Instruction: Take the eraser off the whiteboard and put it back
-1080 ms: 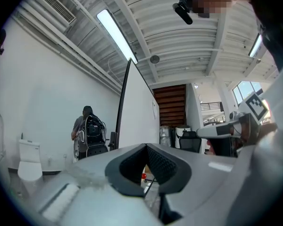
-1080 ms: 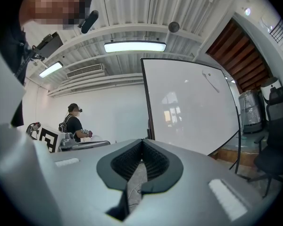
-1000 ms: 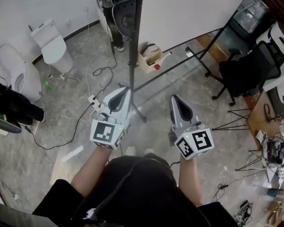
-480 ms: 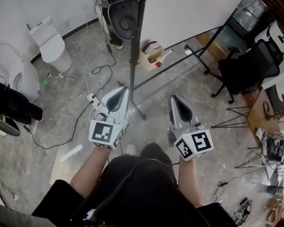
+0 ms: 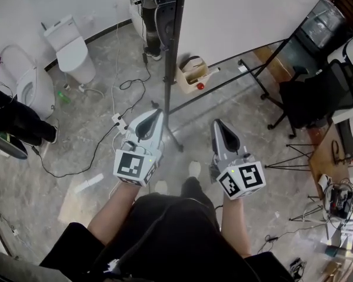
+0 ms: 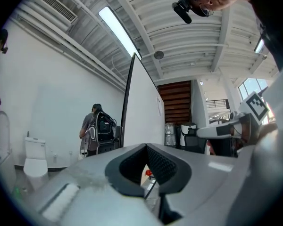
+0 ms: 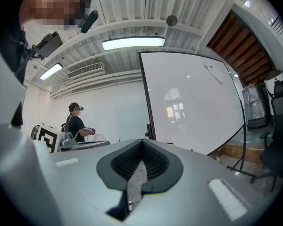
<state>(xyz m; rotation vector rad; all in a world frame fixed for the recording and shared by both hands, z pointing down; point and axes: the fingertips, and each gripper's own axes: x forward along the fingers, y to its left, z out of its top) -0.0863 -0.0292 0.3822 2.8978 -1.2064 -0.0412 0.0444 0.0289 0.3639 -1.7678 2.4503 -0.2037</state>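
Note:
The whiteboard (image 5: 241, 10) stands on a black frame ahead of me and fills the right gripper view (image 7: 188, 102). A small grey thing (image 7: 212, 73) sticks high on its surface; I cannot tell whether it is the eraser. My left gripper (image 5: 159, 111) and right gripper (image 5: 215, 122) point forward side by side, well short of the board. Both are shut with nothing between the jaws. In the left gripper view the left gripper (image 6: 145, 145) faces the board's black edge (image 6: 127, 102). The right gripper (image 7: 142, 140) faces the board's lower left part.
The board's black stand legs (image 5: 265, 93) spread over the floor. A cardboard box (image 5: 191, 72) sits at its foot. A toilet (image 5: 70, 51), a power strip with cables (image 5: 117, 122), a black office chair (image 5: 317, 93) and a person with a backpack (image 6: 96, 131) stand around.
Both grippers stay shut and side by side. The floor has slid a little in the head view, and a white shoe now shows below the grippers.

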